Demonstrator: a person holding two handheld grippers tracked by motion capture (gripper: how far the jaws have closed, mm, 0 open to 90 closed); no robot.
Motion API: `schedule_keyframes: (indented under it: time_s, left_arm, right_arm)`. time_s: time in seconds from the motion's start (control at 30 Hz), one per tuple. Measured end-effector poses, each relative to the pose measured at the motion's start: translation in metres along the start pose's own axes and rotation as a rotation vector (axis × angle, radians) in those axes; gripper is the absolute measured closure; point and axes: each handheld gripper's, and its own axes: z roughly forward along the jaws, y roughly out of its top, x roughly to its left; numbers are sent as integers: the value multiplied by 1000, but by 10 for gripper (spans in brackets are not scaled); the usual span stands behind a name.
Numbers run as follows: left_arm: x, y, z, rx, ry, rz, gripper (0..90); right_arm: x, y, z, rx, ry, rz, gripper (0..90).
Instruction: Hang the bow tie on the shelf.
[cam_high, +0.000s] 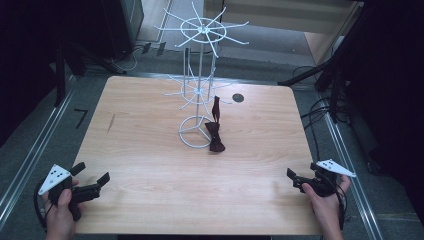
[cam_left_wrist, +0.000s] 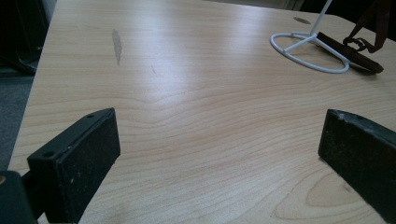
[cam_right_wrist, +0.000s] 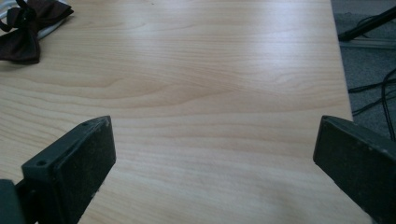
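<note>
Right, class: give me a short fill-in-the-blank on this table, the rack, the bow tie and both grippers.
1. The bow tie lies against the base of the white wire ____.
2. The left gripper has its jaws ____.
3. The right gripper holds ____.
4. The table top is made of ____.

Missing words: rack; open; nothing; wood

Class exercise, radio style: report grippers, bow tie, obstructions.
Left gripper open, right gripper open, both at near edge. Bow tie by wire stand base, strap on a hook. Nothing between.

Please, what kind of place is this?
Probably a recording studio or lab, not a home: a bare wooden table between dark curtains, cables on the grey floor, and a white wire display rack with a dark bow tie.
</note>
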Motion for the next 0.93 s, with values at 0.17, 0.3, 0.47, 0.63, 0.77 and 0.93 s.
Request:
schedule_keyframes:
  time_s: [0.17, 0.3, 0.47, 0.63, 0.77, 0.93]
  left_arm:
    - [0, 0, 0, 0, 1, 0, 0]
    - [0, 0, 0, 0, 1, -1, 0]
    - [0, 0, 0, 0, 2, 0, 0]
    - [0, 0, 0, -2, 2, -2, 0]
    - [1, 0, 0, 2, 0, -3, 0]
    - [1, 0, 0, 5, 0, -8, 0]
  right_arm:
    - [-11, -9, -8, 5, -20, 15, 0]
    - [-20, -16, -14, 7, -37, 26, 0]
    - [-29, -24, -23, 3, -53, 45, 0]
    - [-35, -32, -32, 4, -62, 50, 0]
    - [-38, -42, -38, 12, -65, 68, 0]
    - [-41, -45, -39, 13, -73, 89, 0]
